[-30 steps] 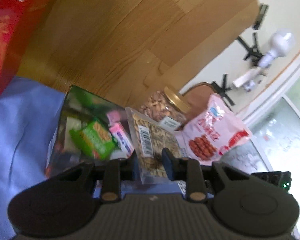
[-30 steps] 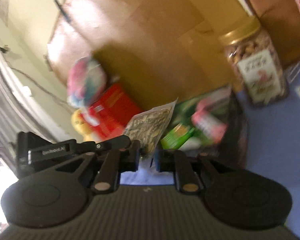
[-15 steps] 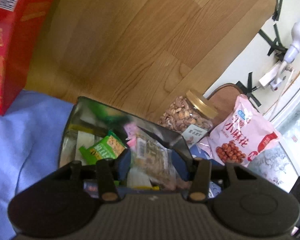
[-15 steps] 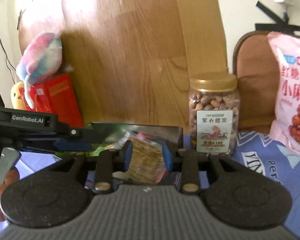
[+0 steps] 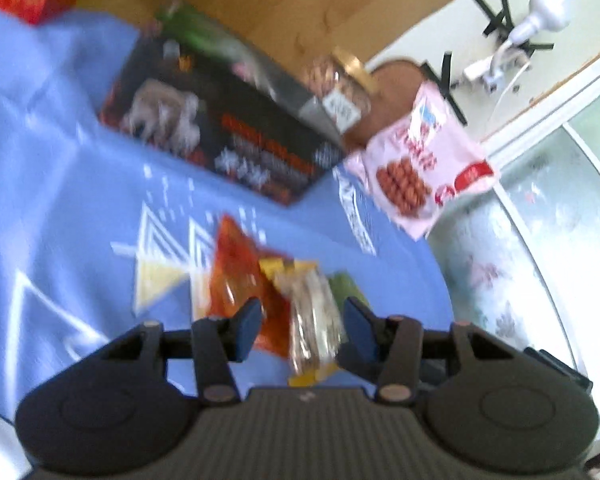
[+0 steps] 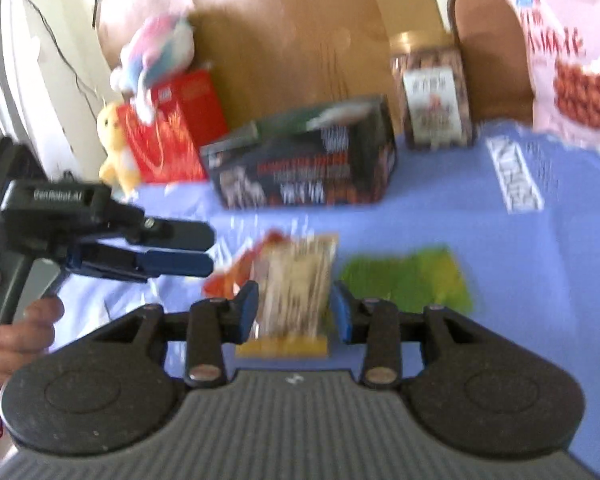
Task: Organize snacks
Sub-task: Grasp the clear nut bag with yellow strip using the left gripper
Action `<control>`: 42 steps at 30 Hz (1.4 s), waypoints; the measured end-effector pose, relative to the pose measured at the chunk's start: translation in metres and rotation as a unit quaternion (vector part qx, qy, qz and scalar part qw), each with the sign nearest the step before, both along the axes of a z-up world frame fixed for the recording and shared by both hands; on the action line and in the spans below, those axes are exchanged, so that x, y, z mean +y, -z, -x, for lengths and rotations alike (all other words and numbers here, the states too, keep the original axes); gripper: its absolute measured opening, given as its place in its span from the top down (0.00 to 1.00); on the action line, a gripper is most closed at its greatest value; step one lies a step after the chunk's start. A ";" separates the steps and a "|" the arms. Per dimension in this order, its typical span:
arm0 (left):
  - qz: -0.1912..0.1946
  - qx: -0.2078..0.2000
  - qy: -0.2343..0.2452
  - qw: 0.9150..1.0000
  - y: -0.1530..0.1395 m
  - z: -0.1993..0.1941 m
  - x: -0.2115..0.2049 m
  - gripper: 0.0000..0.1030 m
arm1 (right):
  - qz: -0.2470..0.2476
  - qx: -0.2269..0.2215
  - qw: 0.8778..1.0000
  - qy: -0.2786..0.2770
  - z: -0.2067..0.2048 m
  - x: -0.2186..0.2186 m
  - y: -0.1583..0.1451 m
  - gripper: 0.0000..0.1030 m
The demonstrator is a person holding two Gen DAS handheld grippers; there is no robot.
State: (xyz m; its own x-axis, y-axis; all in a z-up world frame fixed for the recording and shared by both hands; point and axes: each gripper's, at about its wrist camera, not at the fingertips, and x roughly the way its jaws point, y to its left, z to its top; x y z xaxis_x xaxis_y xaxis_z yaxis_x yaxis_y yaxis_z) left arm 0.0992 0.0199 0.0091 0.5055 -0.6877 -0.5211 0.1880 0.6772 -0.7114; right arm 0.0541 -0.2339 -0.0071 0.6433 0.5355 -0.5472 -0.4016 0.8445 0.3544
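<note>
blue cloth (image 6: pixel 440 208) | seed packet (image 6: pixel 296 280) between right tool (image 6: pixel 294 310) tips, spread

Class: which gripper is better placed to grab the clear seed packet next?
Probably right: the right gripper is open and straddles the clear seed packet; the left gripper sits off to its side.

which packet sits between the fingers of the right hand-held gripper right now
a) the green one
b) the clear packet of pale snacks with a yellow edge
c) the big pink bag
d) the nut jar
b: the clear packet lies on the blue cloth between the open fingers of the right hand-held gripper; the green packet lies to its right.
</note>
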 end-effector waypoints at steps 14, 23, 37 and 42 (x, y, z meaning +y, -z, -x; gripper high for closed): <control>-0.049 -0.027 -0.027 0.998 -0.001 0.029 0.019 0.46 | -0.030 0.002 0.989 -0.142 0.024 0.045 -0.008 0.55; 0.008 0.002 -0.068 0.998 -0.001 0.062 0.066 0.46 | -0.036 -0.019 0.997 -0.072 -0.009 0.007 -0.018 0.54; -0.014 0.012 -0.026 0.999 0.007 0.054 0.032 0.62 | -0.002 -0.014 0.994 -0.109 0.015 0.037 -0.004 0.79; -0.019 -0.052 -0.030 0.998 -0.038 0.027 0.041 0.62 | -0.010 -0.094 0.991 -0.093 -0.008 0.045 -0.044 0.80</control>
State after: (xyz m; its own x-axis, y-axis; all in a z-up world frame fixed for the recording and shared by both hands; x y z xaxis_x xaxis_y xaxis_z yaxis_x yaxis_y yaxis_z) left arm 0.0720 0.0613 0.0474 0.5978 -0.6357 -0.4884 0.2176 0.7150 -0.6643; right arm 0.0623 -0.1893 0.0370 0.6222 0.6640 -0.4147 -0.6099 0.7432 0.2750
